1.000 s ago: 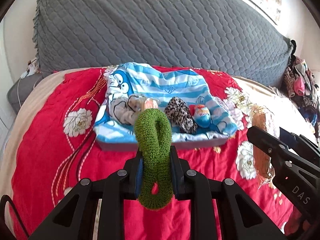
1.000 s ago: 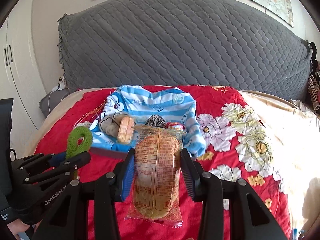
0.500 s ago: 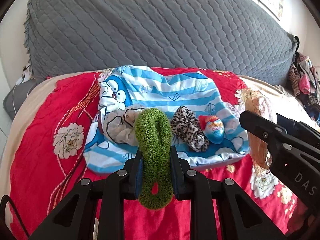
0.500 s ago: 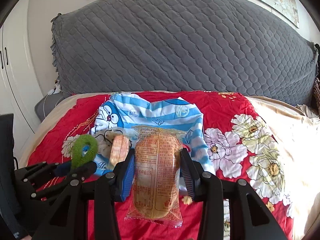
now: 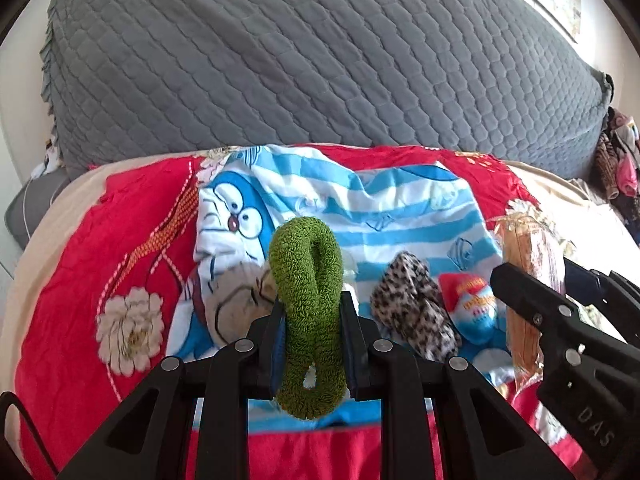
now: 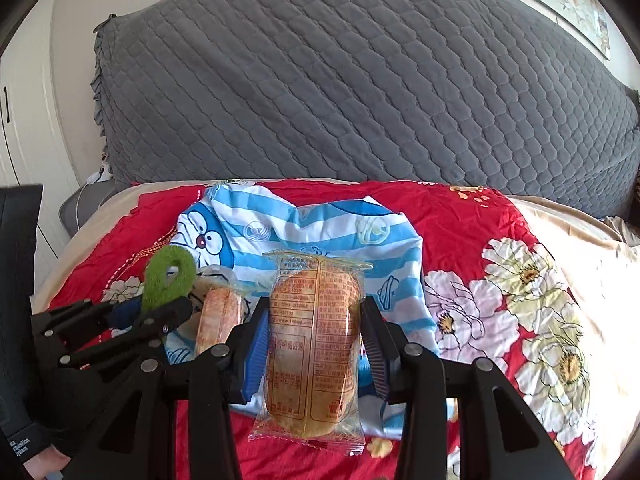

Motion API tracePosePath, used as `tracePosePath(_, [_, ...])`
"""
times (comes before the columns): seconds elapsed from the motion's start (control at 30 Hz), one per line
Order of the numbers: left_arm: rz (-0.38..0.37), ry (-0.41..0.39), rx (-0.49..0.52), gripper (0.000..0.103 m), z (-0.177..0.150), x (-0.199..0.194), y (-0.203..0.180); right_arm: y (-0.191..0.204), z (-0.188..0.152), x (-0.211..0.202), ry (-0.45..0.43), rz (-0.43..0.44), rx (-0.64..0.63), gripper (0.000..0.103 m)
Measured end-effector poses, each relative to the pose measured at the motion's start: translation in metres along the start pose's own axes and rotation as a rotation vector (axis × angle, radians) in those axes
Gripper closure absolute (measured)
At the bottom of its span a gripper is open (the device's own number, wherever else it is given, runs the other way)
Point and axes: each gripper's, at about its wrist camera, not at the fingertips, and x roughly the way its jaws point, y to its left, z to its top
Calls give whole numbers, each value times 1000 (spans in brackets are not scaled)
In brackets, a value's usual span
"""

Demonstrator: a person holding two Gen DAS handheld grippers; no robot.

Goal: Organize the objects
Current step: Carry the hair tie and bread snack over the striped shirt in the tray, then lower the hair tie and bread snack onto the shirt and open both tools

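Observation:
My left gripper [image 5: 312, 312] is shut on a green terry scrunchie [image 5: 306, 272], held upright above the near edge of a blue-striped cartoon cloth [image 5: 380, 208]. My right gripper [image 6: 314, 320] is shut on a clear-wrapped bread snack [image 6: 312, 344], also over the cloth's [image 6: 340, 224] near edge. On the cloth lie a beige scrunchie [image 5: 236, 300], a leopard scrunchie [image 5: 412, 312], a red-blue egg-shaped packet [image 5: 472, 308] and another wrapped snack [image 6: 218, 316]. The right gripper and its snack [image 5: 528, 280] show at the right of the left wrist view; the left gripper and green scrunchie [image 6: 168, 276] show at the left of the right wrist view.
The cloth lies on a red floral bedspread [image 6: 500, 300] on a bed, with a large grey quilted headboard cover [image 5: 320, 60] behind. A pile of clothes [image 5: 620, 152] sits at the far right. A white cupboard [image 6: 20, 100] stands left of the bed.
Both grippers have moved forward and now hang over the striped cloth's near edge. Each keeps its hold, the left on the green scrunchie, the right on the bread snack.

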Motion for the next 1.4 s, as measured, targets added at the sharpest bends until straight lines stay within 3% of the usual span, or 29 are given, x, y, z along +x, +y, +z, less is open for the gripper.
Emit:
tracePosePath(0.6, [30, 61, -32, 79, -3, 73, 16, -2, 2, 78, 78, -22, -19, 59])
tracePosePath(1.4, [45, 47, 37, 74, -7, 81, 16, 6, -15, 94, 114, -26, -53, 59])
